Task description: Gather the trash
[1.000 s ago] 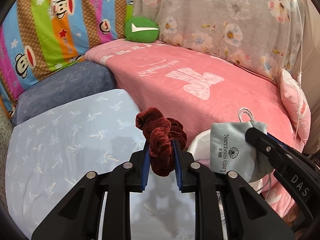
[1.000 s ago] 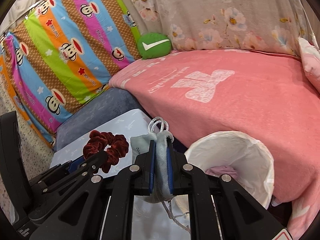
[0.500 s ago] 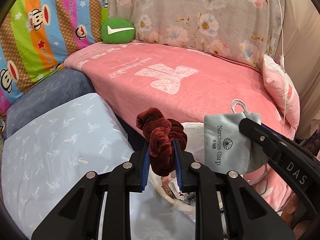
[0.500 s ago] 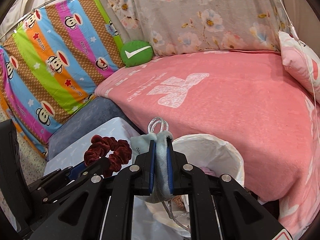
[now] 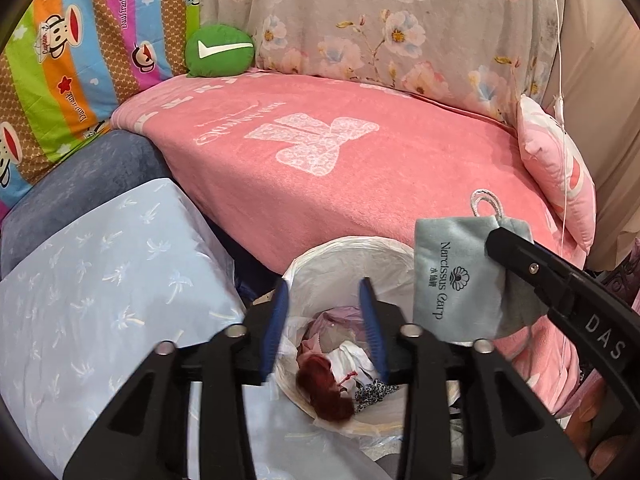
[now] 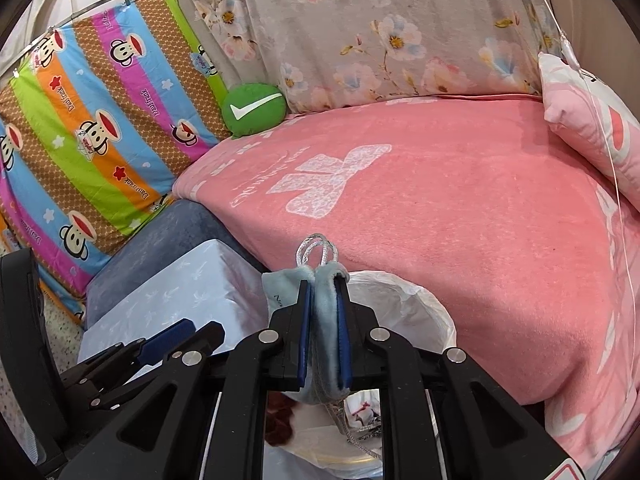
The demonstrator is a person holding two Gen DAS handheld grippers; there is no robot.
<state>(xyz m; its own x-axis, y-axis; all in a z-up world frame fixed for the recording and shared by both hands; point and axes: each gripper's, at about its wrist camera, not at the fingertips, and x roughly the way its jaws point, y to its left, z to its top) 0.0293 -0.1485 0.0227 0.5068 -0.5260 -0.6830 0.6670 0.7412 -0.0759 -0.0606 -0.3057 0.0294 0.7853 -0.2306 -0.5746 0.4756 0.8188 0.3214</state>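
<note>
My left gripper (image 5: 323, 312) is open and empty above a white-lined trash bin (image 5: 352, 252). A dark red velvet scrunchie (image 5: 326, 392) lies inside the bin among other trash. My right gripper (image 6: 323, 332) is shut on a pale blue-grey drawstring pouch (image 6: 326, 320) printed "Narcissus Carp", held just right of the bin's rim in the left wrist view (image 5: 452, 284). The bin (image 6: 404, 304) sits under the right gripper, and the scrunchie (image 6: 280, 420) shows below it.
A pink blanket (image 5: 320, 152) covers the bed behind the bin. A light blue patterned cushion (image 5: 92, 300) lies to the left, with a grey-blue one (image 5: 80, 180) behind it. A green round pillow (image 5: 220, 50) and a pink pillow (image 5: 560, 176) rest on the bed.
My left gripper opened and the scrunchie dropped into the bin. Both grippers moved over the bin. The right gripper kept its hold on the pouch.
</note>
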